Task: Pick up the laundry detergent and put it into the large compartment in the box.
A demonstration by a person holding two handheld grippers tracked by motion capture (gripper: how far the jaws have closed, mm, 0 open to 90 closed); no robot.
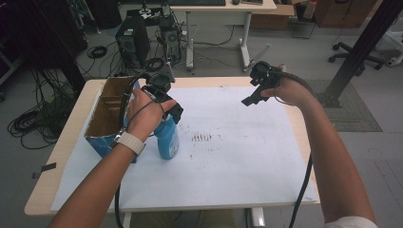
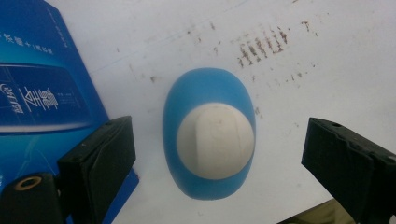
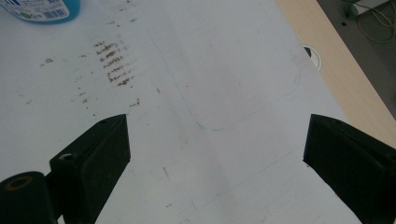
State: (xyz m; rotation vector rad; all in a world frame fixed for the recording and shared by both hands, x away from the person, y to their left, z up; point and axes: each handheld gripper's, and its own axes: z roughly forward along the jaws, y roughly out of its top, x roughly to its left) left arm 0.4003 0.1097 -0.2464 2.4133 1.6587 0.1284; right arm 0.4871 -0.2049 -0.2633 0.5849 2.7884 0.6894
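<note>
In the high view, the left gripper [image 1: 167,107] hangs directly over the upright blue plastic bottle with a white cap [image 1: 167,140], which stands on the white paper sheet [image 1: 237,161] covering the light wooden table [image 1: 76,114]. The bottle sits just beside the open blue cardboard box [image 1: 105,118], at about 3 o'clock from the box's near corner. The person's left hand [image 1: 145,114] wraps the gripper's handle, a pale watch strap on the wrist. The right gripper [image 1: 256,92] is held in the air at about 2 o'clock from the bottle, well apart from it, above the far part of the sheet. A patch of brown smudge marks [image 1: 203,137] lies on the paper between the two, just at 3 o'clock from the bottle.

In the left gripper view, the camera looks straight down on the bottle [image 2: 208,140]: its white cap sits in the middle of the blue shoulder. The two black jaws stand wide apart, one at 9 o'clock and one at 3 o'clock of the bottle, neither touching it; the gripper is released. The box's printed blue side [image 2: 42,88] fills the 10 o'clock area, and the brown marks [image 2: 261,46] lie at 1 o'clock.

In the right gripper view, the jaws are spread wide with nothing between them, over bare paper [image 3: 224,70]. The bottle's base [image 3: 42,10] peeks in at 11 o'clock, the brown marks [image 3: 114,65] below it, and the table's wooden edge [image 3: 341,70] runs along 2 o'clock.
</note>
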